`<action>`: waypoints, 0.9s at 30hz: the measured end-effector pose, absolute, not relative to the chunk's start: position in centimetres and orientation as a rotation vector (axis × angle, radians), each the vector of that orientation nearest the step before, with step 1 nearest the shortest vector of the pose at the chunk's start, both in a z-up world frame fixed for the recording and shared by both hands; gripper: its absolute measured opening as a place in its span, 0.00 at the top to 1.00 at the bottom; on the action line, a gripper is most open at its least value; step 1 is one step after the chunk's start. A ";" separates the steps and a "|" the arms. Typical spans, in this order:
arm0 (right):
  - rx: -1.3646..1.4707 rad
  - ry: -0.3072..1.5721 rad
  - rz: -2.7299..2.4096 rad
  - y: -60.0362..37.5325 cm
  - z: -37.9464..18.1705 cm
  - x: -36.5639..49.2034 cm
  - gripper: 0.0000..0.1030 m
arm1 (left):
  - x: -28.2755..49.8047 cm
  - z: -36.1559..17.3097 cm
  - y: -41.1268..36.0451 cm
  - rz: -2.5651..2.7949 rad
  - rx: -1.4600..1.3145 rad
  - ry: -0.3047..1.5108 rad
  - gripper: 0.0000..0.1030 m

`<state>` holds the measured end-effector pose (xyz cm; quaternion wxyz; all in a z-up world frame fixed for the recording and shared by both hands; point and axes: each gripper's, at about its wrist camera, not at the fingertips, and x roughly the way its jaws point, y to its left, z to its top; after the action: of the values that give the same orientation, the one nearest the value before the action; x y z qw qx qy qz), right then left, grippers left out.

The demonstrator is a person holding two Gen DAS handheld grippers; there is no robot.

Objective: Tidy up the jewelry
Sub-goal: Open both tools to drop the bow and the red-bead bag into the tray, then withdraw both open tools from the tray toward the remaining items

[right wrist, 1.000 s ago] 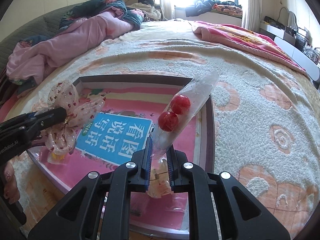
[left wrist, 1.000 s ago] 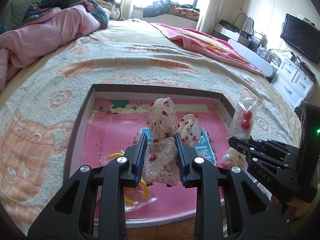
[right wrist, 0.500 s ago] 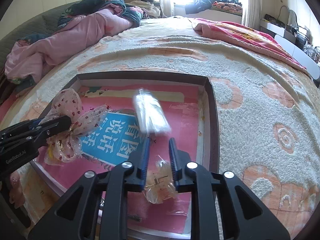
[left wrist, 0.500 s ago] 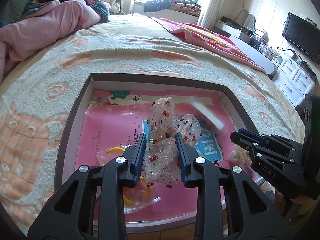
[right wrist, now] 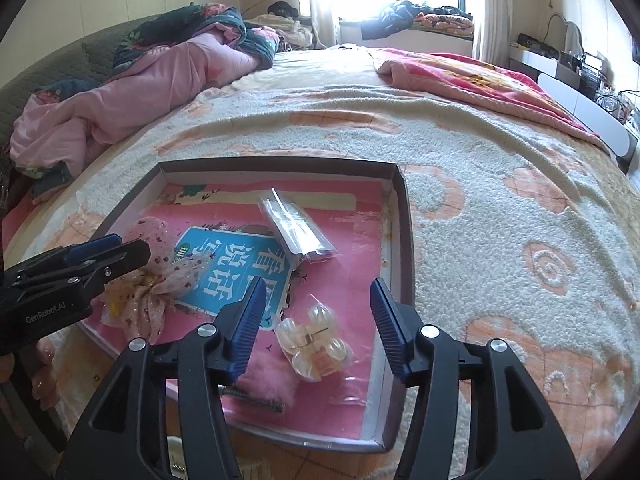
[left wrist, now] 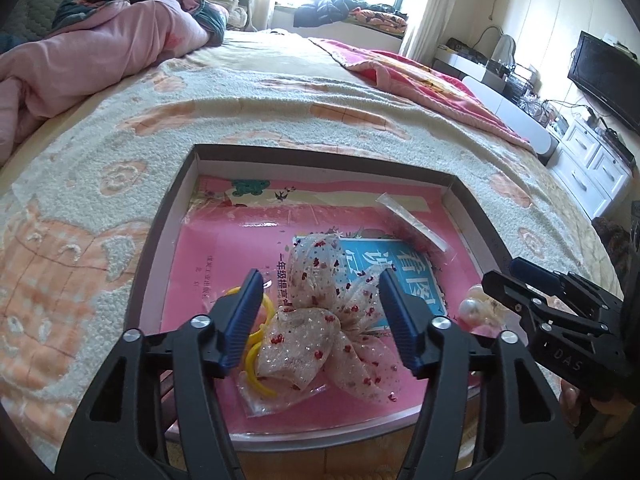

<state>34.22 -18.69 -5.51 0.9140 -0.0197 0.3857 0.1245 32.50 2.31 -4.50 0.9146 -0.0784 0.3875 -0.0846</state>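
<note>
A shallow box (left wrist: 160, 236) (right wrist: 402, 216) with a pink and blue book cover as its floor lies on the bed. My left gripper (left wrist: 320, 312) is open over a sheer bow with red dots (left wrist: 320, 320) (right wrist: 160, 280) that lies in the box, on a yellow piece in a bag (left wrist: 256, 356). My right gripper (right wrist: 318, 312) is open above a bagged pearl hair clip (right wrist: 316, 344) (left wrist: 474, 308). A clear plastic bag (right wrist: 296, 228) (left wrist: 416, 224) lies in the box's far part. A pink fluffy piece (right wrist: 264, 384) lies beside the clip.
The bed has a cream and orange fleece blanket (right wrist: 500, 200). A pink quilt (left wrist: 88, 56) is piled at the far left, a red blanket (left wrist: 420, 76) at the far right. White drawers and a TV (left wrist: 604, 72) stand right of the bed.
Both grippers opened. The right one let go of the clear bag, which now lies in the box. The left one let go of the bow, which now rests in the box.
</note>
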 end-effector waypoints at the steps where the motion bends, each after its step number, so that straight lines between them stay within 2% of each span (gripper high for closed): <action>1: -0.042 0.790 0.254 -18.8 -5.4 34.0 0.48 | 32.4 -4.4 2.4 -0.173 -0.163 0.792 0.47; 7: -0.037 0.772 0.242 -19.4 -4.5 32.8 0.39 | 31.2 -3.3 2.8 -0.173 -0.175 0.757 0.37; 8: -0.037 0.770 0.240 -19.4 -4.4 32.6 0.39 | 31.0 -3.2 2.9 -0.174 -0.176 0.753 0.29; 9: -0.035 0.767 0.238 -19.6 -4.2 32.4 0.39 | 30.7 -3.1 2.9 -0.174 -0.177 0.747 0.26; 13: -0.026 0.752 0.229 -20.0 -3.6 31.4 0.32 | 29.5 -2.4 3.0 -0.186 -0.179 0.723 0.23; 20: -0.011 0.736 0.220 -20.8 -2.8 29.8 0.28 | 27.5 -1.6 2.8 -0.191 -0.175 0.692 0.15; 27: 0.000 0.719 0.219 -21.2 -2.1 28.0 0.25 | 25.7 -1.2 2.7 -0.187 -0.169 0.671 0.13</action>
<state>28.01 -21.19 -2.08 0.9303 -0.0001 0.3509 0.1068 25.71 2.68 -1.19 0.9365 -0.0827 0.3284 -0.0914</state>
